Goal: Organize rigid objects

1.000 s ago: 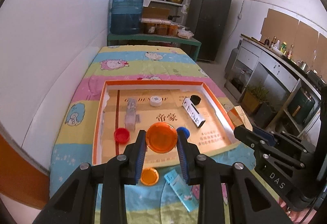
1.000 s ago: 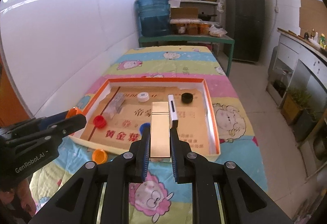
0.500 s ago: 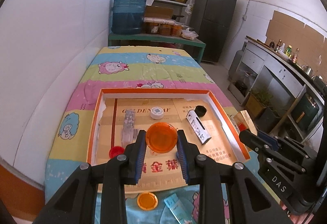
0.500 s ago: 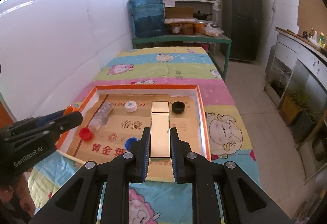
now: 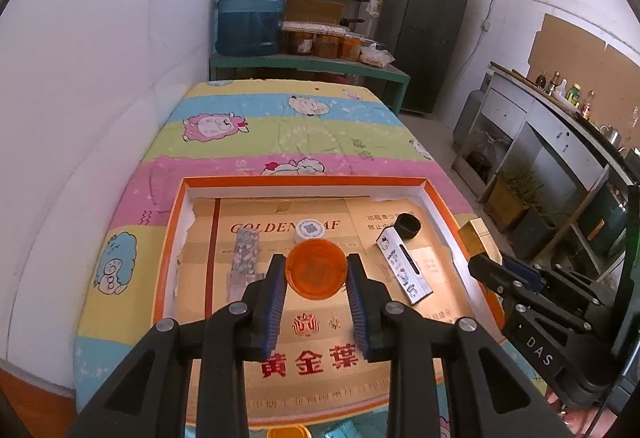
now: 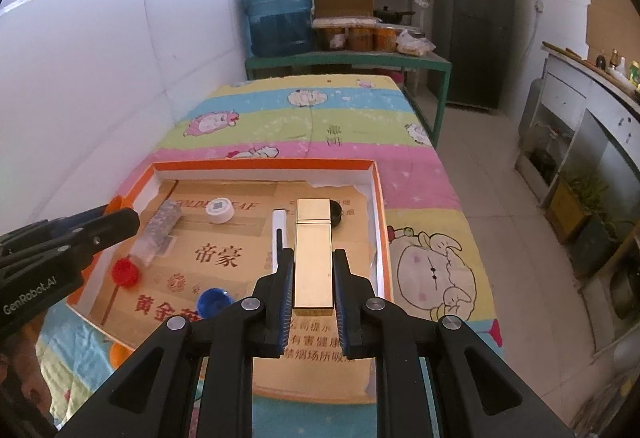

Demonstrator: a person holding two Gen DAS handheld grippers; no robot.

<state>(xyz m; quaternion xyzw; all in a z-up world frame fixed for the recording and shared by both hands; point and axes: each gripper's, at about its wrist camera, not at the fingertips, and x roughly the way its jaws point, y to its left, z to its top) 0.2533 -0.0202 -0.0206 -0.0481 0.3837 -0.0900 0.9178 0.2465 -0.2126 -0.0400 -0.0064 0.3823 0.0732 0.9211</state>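
My left gripper (image 5: 316, 270) is shut on an orange round lid (image 5: 316, 269) and hangs over the middle of the orange-rimmed shallow box (image 5: 304, 181). My right gripper (image 6: 313, 266) is shut on a gold rectangular box (image 6: 313, 254), above the box's right half; that gold box (image 5: 478, 238) also shows at the right in the left wrist view. Inside lie a white round cap (image 5: 309, 229), a black cap (image 5: 408, 225), a white patterned case (image 5: 404, 270), a glittery clear case (image 5: 243, 265), a red cap (image 6: 125, 272) and a blue cap (image 6: 212, 302).
The box sits on a table with a striped cartoon cloth (image 6: 320, 118). Another orange lid (image 5: 286, 431) lies on the cloth by the box's near edge. A white wall runs along the left. A green bench with a water jug (image 6: 278, 12) stands beyond the table.
Both grippers have moved forward over the box with their loads; the box contents have slid nearer and lower in both views. Both grips look the same.
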